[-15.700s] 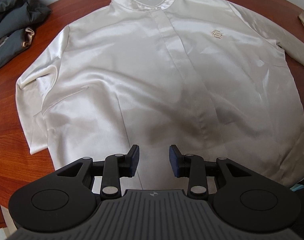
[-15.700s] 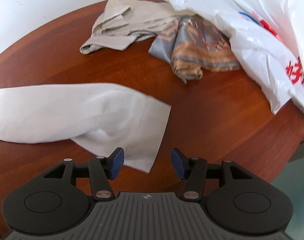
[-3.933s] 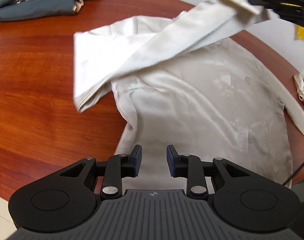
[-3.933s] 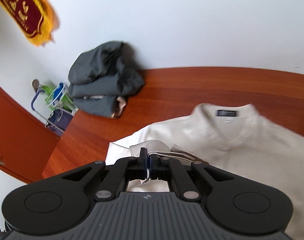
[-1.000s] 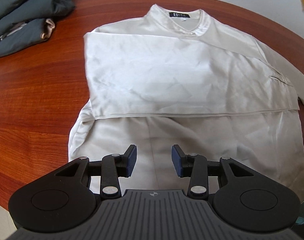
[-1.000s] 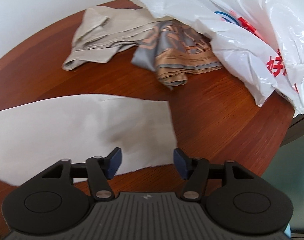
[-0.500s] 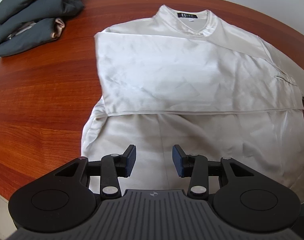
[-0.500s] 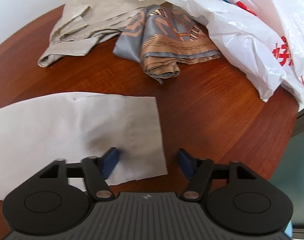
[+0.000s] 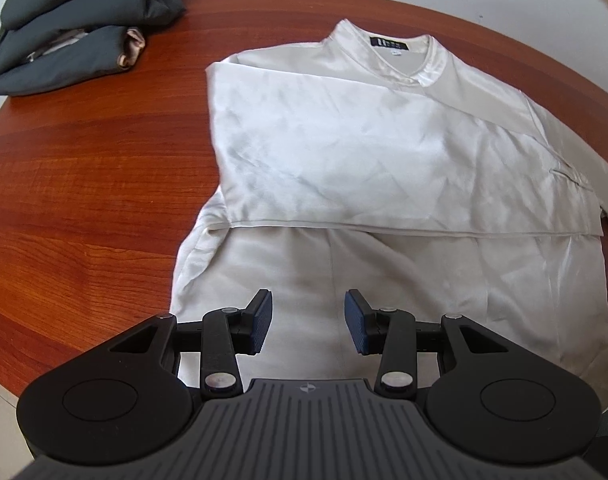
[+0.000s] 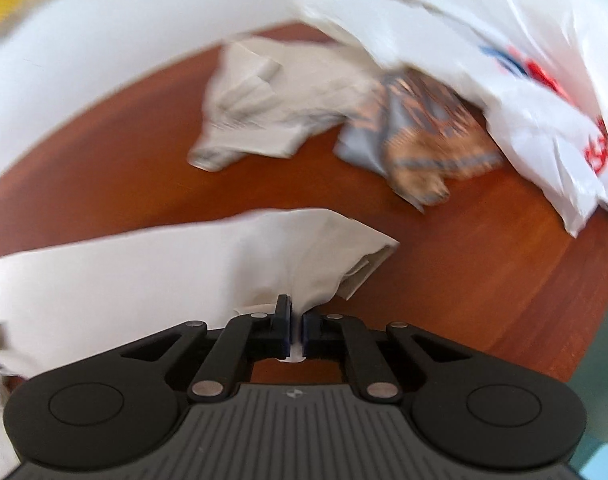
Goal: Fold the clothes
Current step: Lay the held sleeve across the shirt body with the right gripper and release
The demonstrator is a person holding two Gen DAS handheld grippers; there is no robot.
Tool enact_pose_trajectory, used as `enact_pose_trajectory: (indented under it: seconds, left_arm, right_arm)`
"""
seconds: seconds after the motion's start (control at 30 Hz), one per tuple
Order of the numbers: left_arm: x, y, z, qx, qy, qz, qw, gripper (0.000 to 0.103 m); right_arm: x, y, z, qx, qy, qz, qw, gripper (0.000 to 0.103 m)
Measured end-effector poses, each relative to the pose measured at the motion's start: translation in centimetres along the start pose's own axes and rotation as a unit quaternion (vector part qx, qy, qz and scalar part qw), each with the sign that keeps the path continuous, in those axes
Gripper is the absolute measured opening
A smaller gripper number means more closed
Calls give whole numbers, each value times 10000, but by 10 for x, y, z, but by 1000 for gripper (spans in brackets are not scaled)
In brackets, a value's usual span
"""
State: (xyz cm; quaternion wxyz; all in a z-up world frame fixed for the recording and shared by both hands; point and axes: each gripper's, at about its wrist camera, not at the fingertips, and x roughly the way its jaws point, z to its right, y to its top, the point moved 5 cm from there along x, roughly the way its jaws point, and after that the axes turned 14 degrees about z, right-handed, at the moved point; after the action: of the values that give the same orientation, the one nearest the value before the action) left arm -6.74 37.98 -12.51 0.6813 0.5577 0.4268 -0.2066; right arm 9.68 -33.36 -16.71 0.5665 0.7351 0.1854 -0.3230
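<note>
Near the surface's [image 10: 483,280] right edge, the right hand-held gripper [image 10: 297,326] has just closed on the cuff of the shirt's [image 9: 383,152] free sleeve [image 10: 144,272], whose length runs leftward toward the body. Over the hem, the left hand-held gripper [image 9: 307,322] hovers half-open, empty.

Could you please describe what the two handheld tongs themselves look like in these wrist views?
Both the left tongs and right tongs look alike: matte black linkage arms with silver pivot pins, two round discs on wide lobes, a ribbed dark grey body with a small round emblem, and dark blue textured pads. No cables, hands or sleeves show.
</note>
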Motion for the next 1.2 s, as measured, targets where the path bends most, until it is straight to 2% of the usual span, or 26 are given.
enact_pose_trajectory:
  seconds: [0.2,0.5,0.73,0.93,1.1,1.2]
  left_arm:
    - [-4,-4,-17,-82,-48,38,9999,43]
    - [-13,-5,-43,-118,-212,153,9996,43]
    - [-22,-8,-71,-160,-276,241,9992,43]
    - [-29,-13,-94,-162,-292,280,9991,43]
    - [-29,-18,-106,-155,-325,234,9991,44]
    - [-29,-22,-111,-108,-332,203,9992,44]
  right_arm:
    - [-38,12,-81,-288,692,249,9969,6]
    - [-67,9,-224,-762,1753,160,9814,6]
    - [-85,-13,-363,-1128,2658,-52,9574,6]
    - [-100,-45,-477,-1535,3231,-293,9334,6]
    - [-112,-80,-558,-1858,3576,-558,9135,6]
    - [-118,-98,-583,-1959,3702,-675,9055,6]
